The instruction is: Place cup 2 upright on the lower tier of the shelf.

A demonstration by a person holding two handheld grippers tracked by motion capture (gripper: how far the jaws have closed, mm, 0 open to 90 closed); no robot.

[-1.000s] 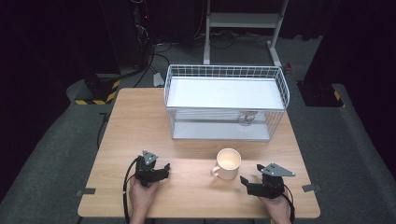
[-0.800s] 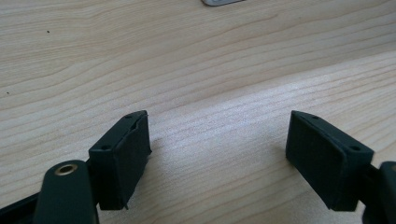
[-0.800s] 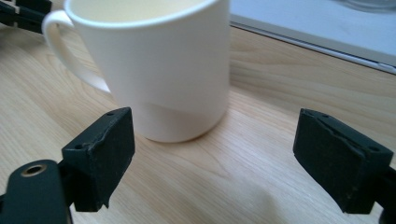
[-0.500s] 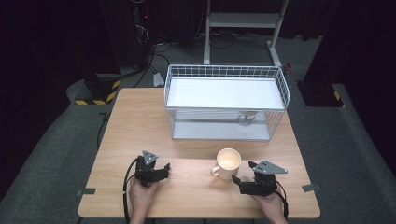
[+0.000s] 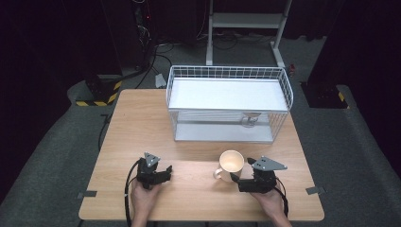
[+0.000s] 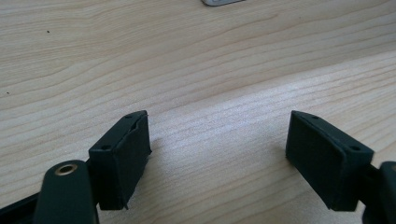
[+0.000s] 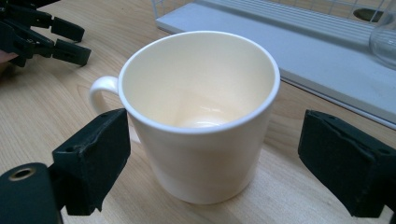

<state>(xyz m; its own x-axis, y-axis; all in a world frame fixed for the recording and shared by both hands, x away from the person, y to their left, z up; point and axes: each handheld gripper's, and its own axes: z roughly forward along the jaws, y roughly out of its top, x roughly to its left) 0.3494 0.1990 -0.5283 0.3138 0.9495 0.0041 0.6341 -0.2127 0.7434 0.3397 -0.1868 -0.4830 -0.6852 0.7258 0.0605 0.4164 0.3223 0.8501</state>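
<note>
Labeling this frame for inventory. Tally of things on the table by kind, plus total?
Mug: 1, cream, upright, empty
Wire basket: 1, white
Clear glass item in the basket: 1, kind hard to tell
Hand-held grippers: 2, left and right, both open
Total: 5

Mug (image 5: 231, 163) on table (image 5: 142, 123), before basket (image 5: 229, 101); glass (image 5: 249, 119) seemingly inside

Glass (image 7: 385, 39) — cut off by frame edge — shape unclear.
</note>
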